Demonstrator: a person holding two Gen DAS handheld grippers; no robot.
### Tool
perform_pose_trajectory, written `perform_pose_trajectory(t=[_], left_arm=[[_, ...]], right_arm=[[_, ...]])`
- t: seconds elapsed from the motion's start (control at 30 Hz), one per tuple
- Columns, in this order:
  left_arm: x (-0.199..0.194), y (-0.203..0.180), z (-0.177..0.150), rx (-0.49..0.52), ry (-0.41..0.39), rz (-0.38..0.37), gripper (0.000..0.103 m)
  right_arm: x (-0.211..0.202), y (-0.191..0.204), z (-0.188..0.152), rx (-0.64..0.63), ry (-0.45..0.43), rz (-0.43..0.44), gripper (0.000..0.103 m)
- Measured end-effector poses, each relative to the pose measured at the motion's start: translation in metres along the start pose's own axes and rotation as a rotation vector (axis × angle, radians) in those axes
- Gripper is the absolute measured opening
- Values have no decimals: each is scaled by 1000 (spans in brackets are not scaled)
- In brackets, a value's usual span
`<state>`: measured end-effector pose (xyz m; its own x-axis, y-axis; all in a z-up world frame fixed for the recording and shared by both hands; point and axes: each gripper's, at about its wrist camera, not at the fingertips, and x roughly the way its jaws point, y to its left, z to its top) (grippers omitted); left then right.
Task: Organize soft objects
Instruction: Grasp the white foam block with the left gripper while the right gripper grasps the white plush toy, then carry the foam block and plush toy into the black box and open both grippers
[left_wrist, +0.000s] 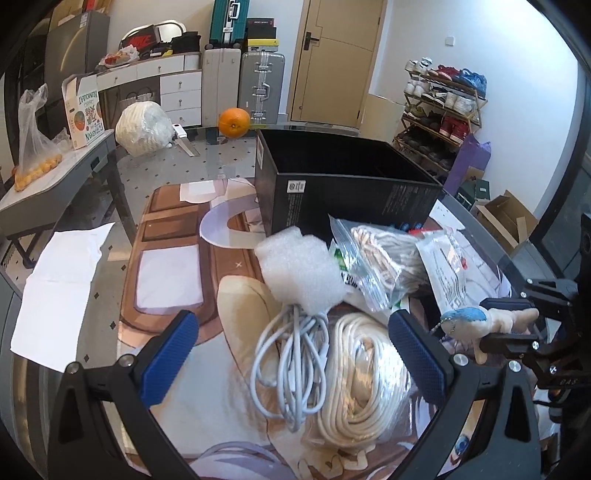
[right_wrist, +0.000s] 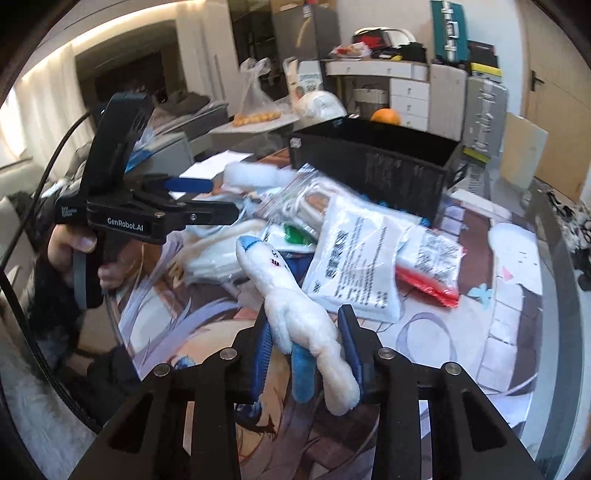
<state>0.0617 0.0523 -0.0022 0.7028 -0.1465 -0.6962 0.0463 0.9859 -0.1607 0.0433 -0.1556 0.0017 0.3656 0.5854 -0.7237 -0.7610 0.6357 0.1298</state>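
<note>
Right gripper (right_wrist: 306, 350) was closed on a small white-and-blue plush toy (right_wrist: 291, 302), pinched around its lower body at bottom centre of the right wrist view; the head stuck up and forward, one limb drooped below the pads. The toy hung clear of the table, not yet over the box.

Left gripper (left_wrist: 291, 354) stood wide open and held nothing — its blue pads (left_wrist: 168, 356) straddled a coiled white charging cable (left_wrist: 291, 369) and a bagged cream rope coil (left_wrist: 364, 373) in the lower middle of the left wrist view. Whether it hovered or touched could not be told.

Beyond the fingers lay the pile: a foam wrap sheet (left_wrist: 301, 271), a zip bag of cord (left_wrist: 380, 266), a white printed pouch (right_wrist: 354, 258) and a red-edged packet (right_wrist: 430, 269), all overlapping on the printed mat (left_wrist: 170, 229).

The open black box (left_wrist: 351, 177) stood behind the pile, upper centre. An orange (left_wrist: 233, 122) sat beyond it.

Judged progress: early. What little showed of the box's inside looked empty, and nearly all the soft things remained on the mat; only the plush was in hand.

Hard to read: most of the box's floor was hidden by its near wall, the right wrist view was motion-blurred across the pile, and items under the pouches could not be identified.
</note>
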Motion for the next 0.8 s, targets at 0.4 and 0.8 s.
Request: perform_pose_trajectory(t=[0.4, 0.8], left_arm=[[18, 11, 25, -102, -7, -48, 77], [26, 7, 24, -123, 7, -98, 39]], right_arm=[[-12, -3, 21, 68, -79, -106, 35], [-6, -9, 33, 96, -109, -132, 35]])
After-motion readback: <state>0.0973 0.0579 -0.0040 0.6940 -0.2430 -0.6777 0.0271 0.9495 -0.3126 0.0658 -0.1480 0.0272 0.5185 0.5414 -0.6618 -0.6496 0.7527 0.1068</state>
